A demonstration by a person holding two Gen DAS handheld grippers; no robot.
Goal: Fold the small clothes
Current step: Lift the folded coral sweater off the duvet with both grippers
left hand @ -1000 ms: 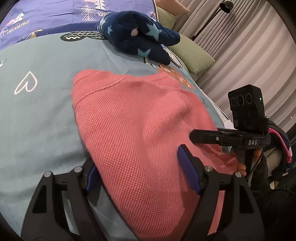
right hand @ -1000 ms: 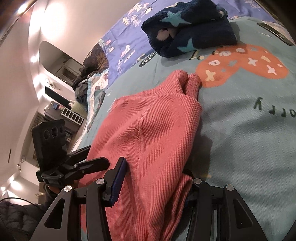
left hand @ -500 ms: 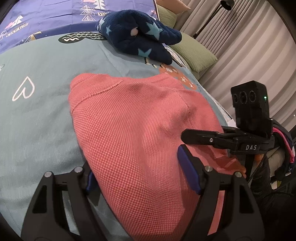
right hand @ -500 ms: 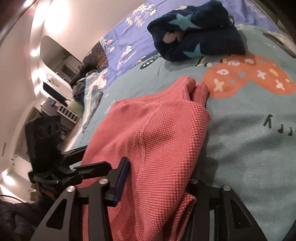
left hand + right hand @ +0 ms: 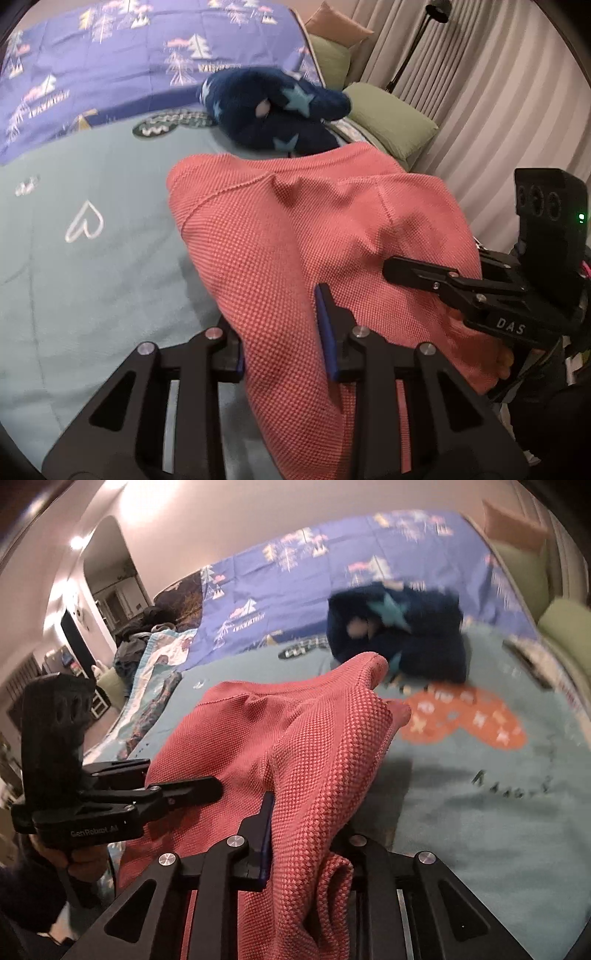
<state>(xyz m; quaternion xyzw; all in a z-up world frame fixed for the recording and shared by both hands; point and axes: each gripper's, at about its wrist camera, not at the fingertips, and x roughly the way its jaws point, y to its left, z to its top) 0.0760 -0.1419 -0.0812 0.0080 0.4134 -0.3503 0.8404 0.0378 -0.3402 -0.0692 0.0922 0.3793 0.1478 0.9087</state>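
A coral-pink waffle-knit garment (image 5: 295, 236) is held up off the teal bedspread (image 5: 92, 266), its far end draped toward a dark blue star-patterned plush garment (image 5: 273, 110) lying bundled near the purple tree-print cover (image 5: 110, 48). The near edge of the knit is pinched between the fingers of the left gripper (image 5: 284, 354), and another part of the same edge is clamped by the right gripper (image 5: 306, 849). Green pillows (image 5: 391, 122) are seen beside pale curtains (image 5: 498, 92).

A teal bedspread (image 5: 92, 266) carries the pink garment (image 5: 295, 236) and navy starred fleece (image 5: 273, 110).
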